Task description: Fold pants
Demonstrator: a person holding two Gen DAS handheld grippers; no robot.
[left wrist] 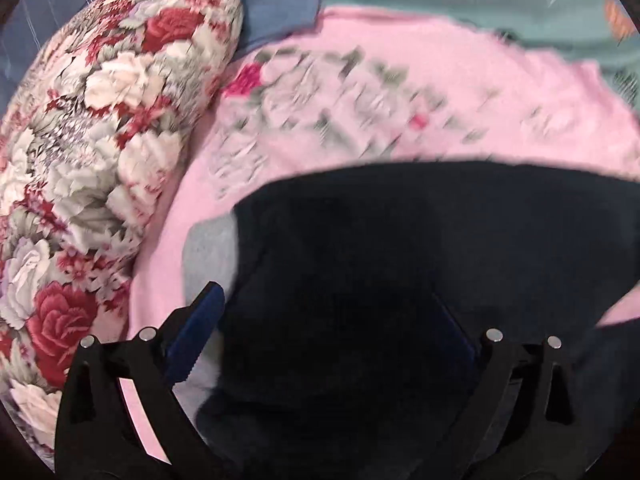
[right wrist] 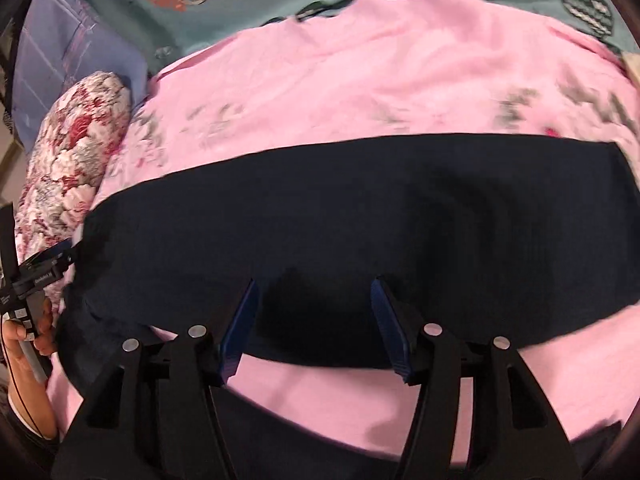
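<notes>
Blue pads of our right gripper [right wrist: 314, 320] stand wide apart, low in the frame, over the near edge of the dark pants [right wrist: 340, 216]. Those pants lie in a flat band across the pink sheet [right wrist: 320, 80]. Our left gripper [left wrist: 332, 332] is wide too, with pants cloth between its pads. We think both should pinch one edge, lift together, and keep it straight. A flowered pillow [left wrist: 80, 140] sits at left.
</notes>
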